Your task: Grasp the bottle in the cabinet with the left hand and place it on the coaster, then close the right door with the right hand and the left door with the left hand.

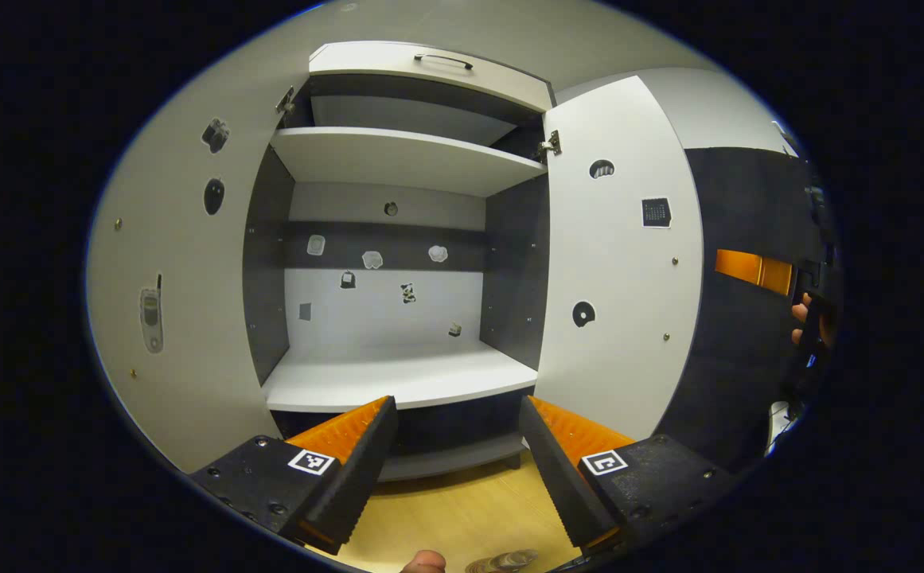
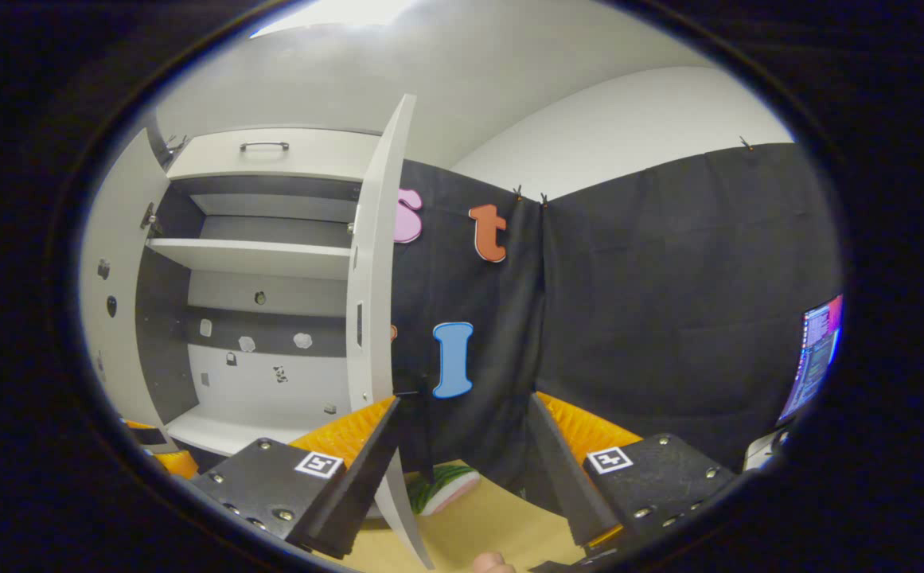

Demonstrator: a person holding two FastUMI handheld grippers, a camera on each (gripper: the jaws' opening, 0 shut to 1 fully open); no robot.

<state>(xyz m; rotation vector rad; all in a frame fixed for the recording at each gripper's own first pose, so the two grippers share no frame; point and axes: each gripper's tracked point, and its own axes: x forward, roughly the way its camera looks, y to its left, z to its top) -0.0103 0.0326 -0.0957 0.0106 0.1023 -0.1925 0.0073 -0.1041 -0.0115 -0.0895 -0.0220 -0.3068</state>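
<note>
The white-and-grey cabinet's (image 1: 398, 263) shelves hold no bottle; something glassy (image 1: 501, 562) at the wooden bench's near edge may be it. Both claws (image 1: 455, 469) (image 2: 462, 469) gape empty. The white right door (image 2: 372, 318) likely comes next: swing it shut.

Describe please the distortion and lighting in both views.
Left gripper view: fisheye bends the cabinet and both open doors outward; even light, sharp focus. Right gripper view: the right door bows; a bright glare patch at the top on the ceiling.
</note>
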